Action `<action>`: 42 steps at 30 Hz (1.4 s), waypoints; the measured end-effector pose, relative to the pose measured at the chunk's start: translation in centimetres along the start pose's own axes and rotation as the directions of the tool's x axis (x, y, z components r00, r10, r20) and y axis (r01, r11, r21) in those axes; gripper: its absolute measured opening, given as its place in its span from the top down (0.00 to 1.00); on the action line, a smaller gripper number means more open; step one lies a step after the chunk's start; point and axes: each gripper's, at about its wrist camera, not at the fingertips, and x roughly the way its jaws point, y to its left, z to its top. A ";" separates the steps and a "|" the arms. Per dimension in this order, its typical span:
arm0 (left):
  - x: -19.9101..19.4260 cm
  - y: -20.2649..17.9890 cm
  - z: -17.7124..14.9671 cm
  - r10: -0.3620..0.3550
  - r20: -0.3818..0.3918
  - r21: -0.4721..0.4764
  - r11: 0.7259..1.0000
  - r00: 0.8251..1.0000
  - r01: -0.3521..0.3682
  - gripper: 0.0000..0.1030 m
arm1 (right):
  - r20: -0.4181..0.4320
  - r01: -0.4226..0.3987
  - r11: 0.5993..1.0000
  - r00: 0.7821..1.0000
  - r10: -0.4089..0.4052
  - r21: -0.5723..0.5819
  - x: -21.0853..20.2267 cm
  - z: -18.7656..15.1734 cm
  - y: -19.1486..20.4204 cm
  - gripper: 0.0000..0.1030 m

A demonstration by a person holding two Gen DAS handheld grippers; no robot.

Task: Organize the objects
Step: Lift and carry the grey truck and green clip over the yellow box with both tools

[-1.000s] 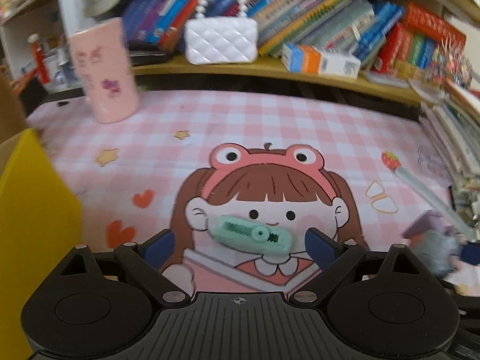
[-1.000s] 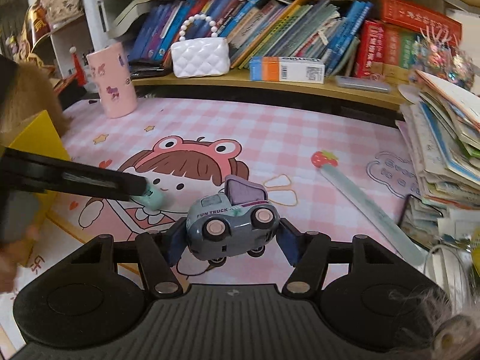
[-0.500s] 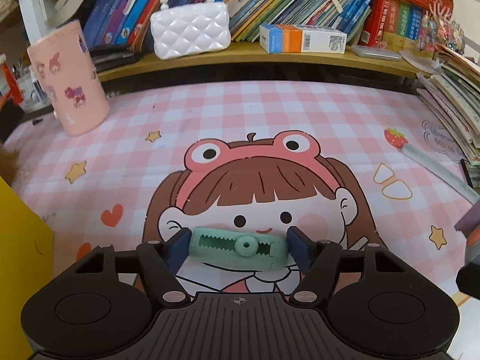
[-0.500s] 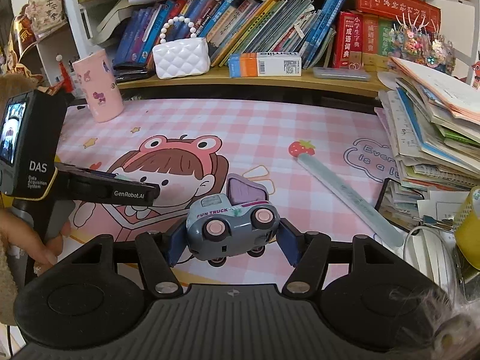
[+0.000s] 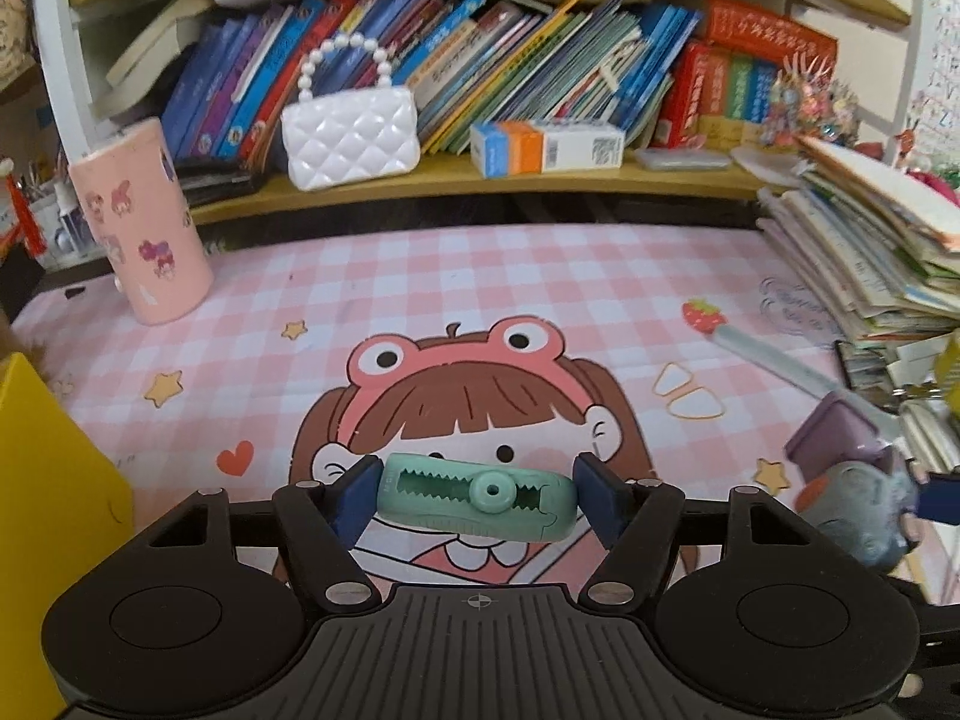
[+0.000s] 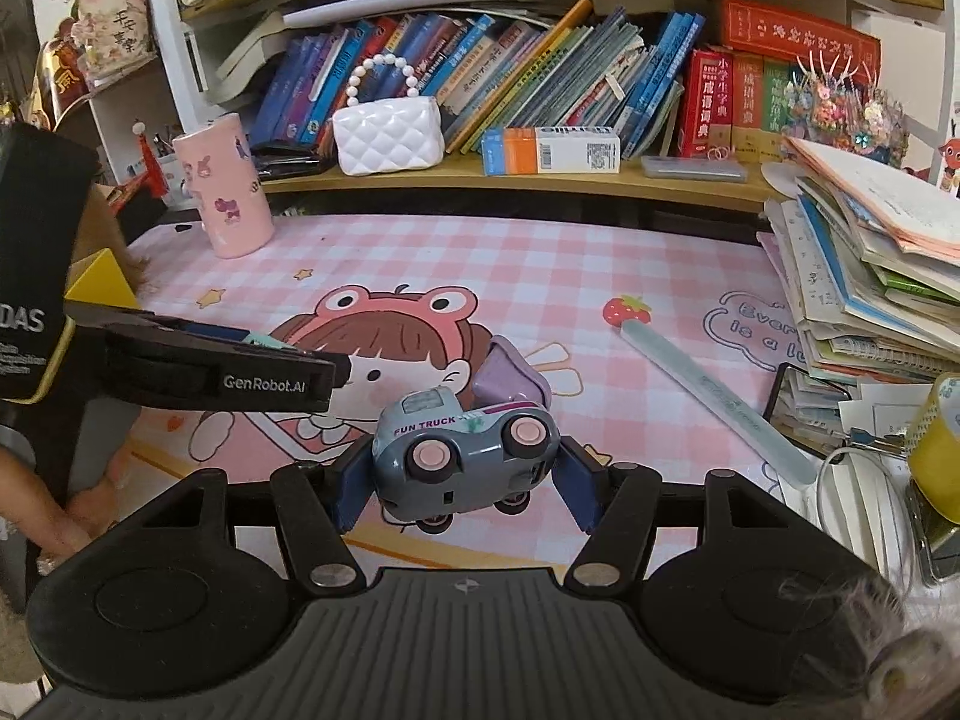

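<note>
Above the counter (image 5: 540,276), left gripper (image 5: 477,495) clamps a green clip (image 5: 474,495); right gripper (image 6: 462,471) clamps a truck (image 6: 462,456). Advise keeping both level to the yellow bin (image 5: 54,480).

- Left gripper (image 5: 479,498): black ribbed housing along the lower edge of the frame, two round black discs at lower left and lower right, black linkage arms with silver screws, dark blue pads (image 5: 355,495).
- Right gripper (image 6: 462,483): same black ribbed housing, discs, silver screws and dark blue pads (image 6: 579,495).
- In the right wrist view, at left of the frame: white lettering "GenRobot.AI" and "DAS", yellow trim, bare-skinned fingers of the left hand (image 6: 72,510).
</note>
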 end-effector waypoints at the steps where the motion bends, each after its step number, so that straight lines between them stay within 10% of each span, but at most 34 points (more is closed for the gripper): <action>1: -0.5 0.0 -0.1 -0.005 0.007 0.001 1.000 1.000 0.005 0.33 | 0.001 0.003 1.000 1.000 -0.003 -0.001 -0.3 -0.1 0.2 0.41; 22: -13.8 4.3 -9.4 -0.070 0.066 -0.058 0.996 0.995 0.074 0.33 | -0.045 0.036 0.998 0.998 -0.038 -0.044 -6.6 -5.9 9.3 0.41; 42: -24.4 14.2 -19.4 0.106 0.060 -0.230 0.969 0.993 -0.090 0.33 | -0.087 -0.110 0.976 0.992 0.095 -0.189 -9.9 -10.2 22.7 0.41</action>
